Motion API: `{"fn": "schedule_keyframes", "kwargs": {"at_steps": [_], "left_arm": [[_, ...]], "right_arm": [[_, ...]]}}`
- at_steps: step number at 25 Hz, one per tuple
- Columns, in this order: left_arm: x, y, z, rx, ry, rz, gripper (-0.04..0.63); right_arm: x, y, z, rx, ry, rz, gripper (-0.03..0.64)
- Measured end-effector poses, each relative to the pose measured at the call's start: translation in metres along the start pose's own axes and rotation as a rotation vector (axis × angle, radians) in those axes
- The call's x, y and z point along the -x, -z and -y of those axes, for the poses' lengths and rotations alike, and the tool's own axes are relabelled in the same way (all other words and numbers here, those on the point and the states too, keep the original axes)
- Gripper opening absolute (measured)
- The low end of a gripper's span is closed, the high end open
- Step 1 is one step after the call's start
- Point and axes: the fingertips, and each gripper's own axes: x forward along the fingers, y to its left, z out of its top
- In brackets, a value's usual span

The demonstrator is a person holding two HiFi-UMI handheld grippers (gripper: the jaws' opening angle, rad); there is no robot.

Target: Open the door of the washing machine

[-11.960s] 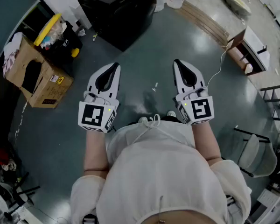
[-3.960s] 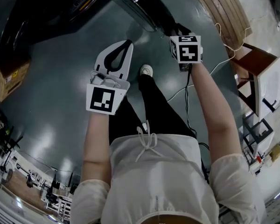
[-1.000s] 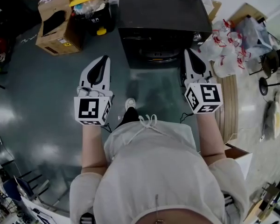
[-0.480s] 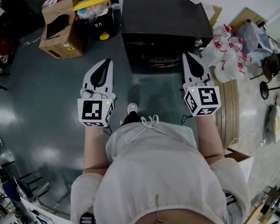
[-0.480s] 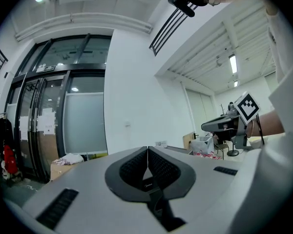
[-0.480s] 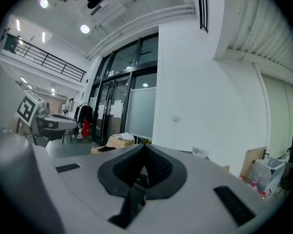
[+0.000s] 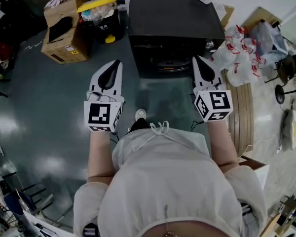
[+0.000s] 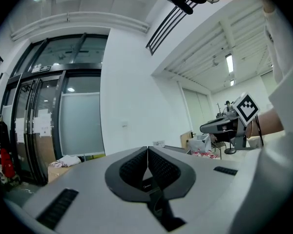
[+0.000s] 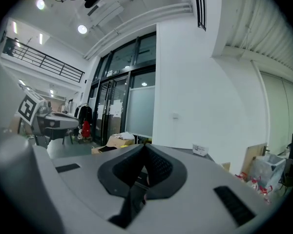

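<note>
The black washing machine [image 7: 175,14] stands right ahead of the person, seen from above. Its round front door [image 7: 165,63] shows as a glossy ring on the near face and looks closed. My left gripper [image 7: 117,62] hovers shut and empty over the floor, left of the machine's front corner. My right gripper [image 7: 196,59] is shut too, its tip just in front of the door's right side; whether it touches is unclear. In the left gripper view the left gripper [image 8: 147,148] has its pads together at the tip, and so has the right gripper [image 9: 145,145] in its own view.
A cardboard box [image 7: 63,27] and a black bin with a yellow lid [image 7: 99,9] stand left of the machine. White plastic bags [image 7: 237,53] and wooden boards [image 7: 240,117] lie to its right. The person's shoe [image 7: 139,114] is on the dark green floor [image 7: 44,102].
Since the earliest frames the person has walked round and come to face the washing machine. Over the last second both grippers have hardly shifted and stay shut.
</note>
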Motion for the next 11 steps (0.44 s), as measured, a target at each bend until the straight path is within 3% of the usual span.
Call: {"fn": "schedule_keyframes", "kwargs": {"at_steps": [11], "left_arm": [[-0.0076,0.0015,0.0096,0.027,0.022,-0.002,0.021]], "right_arm": [[0.0007,0.0009,-0.0011,0.039,-0.009,-0.007,0.002]]}}
